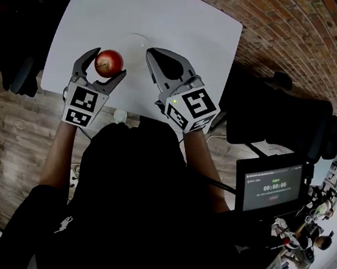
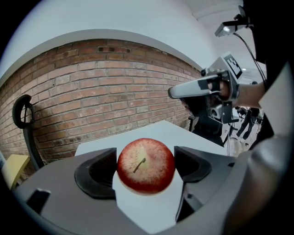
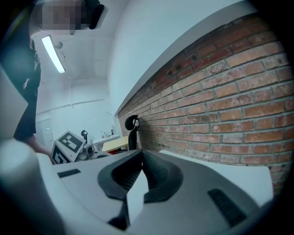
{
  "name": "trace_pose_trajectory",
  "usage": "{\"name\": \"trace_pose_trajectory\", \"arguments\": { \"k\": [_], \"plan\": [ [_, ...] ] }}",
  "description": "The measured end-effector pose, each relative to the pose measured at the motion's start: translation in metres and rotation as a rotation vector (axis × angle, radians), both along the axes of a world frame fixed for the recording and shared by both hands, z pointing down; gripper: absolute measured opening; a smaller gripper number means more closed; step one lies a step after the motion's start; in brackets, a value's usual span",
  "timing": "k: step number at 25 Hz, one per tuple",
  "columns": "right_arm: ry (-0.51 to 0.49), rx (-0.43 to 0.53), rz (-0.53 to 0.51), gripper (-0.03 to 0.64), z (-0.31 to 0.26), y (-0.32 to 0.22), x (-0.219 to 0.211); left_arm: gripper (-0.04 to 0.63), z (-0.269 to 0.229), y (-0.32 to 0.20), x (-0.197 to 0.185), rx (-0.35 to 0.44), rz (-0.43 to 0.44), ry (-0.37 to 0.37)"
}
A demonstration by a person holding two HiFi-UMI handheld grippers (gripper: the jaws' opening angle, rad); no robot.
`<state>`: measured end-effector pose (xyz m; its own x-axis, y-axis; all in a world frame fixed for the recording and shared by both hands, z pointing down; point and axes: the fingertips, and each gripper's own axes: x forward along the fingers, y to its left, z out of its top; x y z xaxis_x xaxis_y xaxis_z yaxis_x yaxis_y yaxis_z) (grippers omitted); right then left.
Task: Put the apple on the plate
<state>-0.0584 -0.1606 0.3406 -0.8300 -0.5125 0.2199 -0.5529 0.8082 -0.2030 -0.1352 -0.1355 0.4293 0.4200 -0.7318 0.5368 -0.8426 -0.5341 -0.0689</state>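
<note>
In the head view a red apple sits between the jaws of my left gripper, held over the near left part of the white table. The left gripper view shows the apple stem-side toward the camera, with both dark pads pressed against its sides. A white plate, faint against the tabletop, lies just beyond and to the right of the apple. My right gripper hovers over the plate's right side with its jaw tips together and nothing between them.
A brick wall and brick floor surround the table. A black chair stands at the table's left, and dark equipment with a lit screen sits to the right. The table's far half holds nothing.
</note>
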Motion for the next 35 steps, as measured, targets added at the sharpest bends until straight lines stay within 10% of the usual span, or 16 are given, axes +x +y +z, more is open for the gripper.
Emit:
{"name": "trace_pose_trajectory", "arguments": {
  "k": [35],
  "plan": [
    [0.070, -0.146, -0.103, 0.003, 0.081, -0.055, 0.022, 0.396, 0.120, -0.051, 0.024, -0.194, 0.025, -0.133]
  ]
}}
